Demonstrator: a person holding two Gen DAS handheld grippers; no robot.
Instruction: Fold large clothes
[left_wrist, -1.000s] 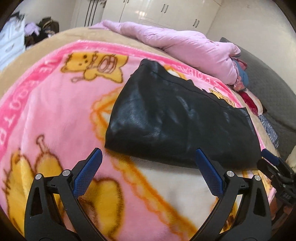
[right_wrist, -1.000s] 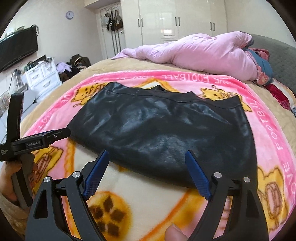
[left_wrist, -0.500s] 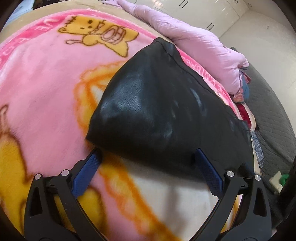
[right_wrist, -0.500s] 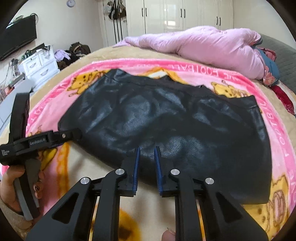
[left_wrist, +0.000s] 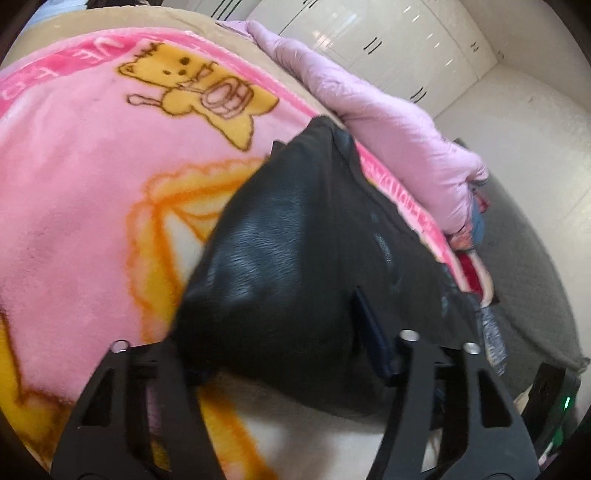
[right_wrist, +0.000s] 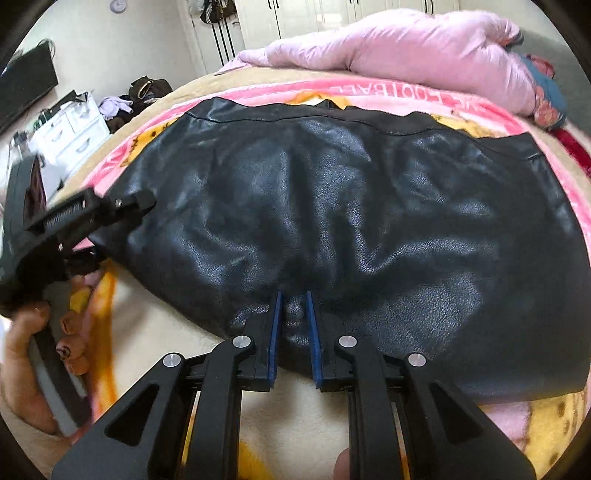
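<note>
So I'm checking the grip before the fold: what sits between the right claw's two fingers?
A pinched bit of the black skirt's near hem, between the right claw's blue pads; the right wrist view shows it.

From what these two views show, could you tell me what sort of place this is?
Most likely a bedroom: the black leather garment lies on a pink cartoon blanket spread over a bed, with a pink duvet bundled behind, white wardrobes, and a white drawer unit.

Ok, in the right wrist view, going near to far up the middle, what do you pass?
Right gripper pinching the near hem → black leather-look garment → pink cartoon-print fleece blanket → rumpled lilac padded quilt → white wardrobe doors.
</note>
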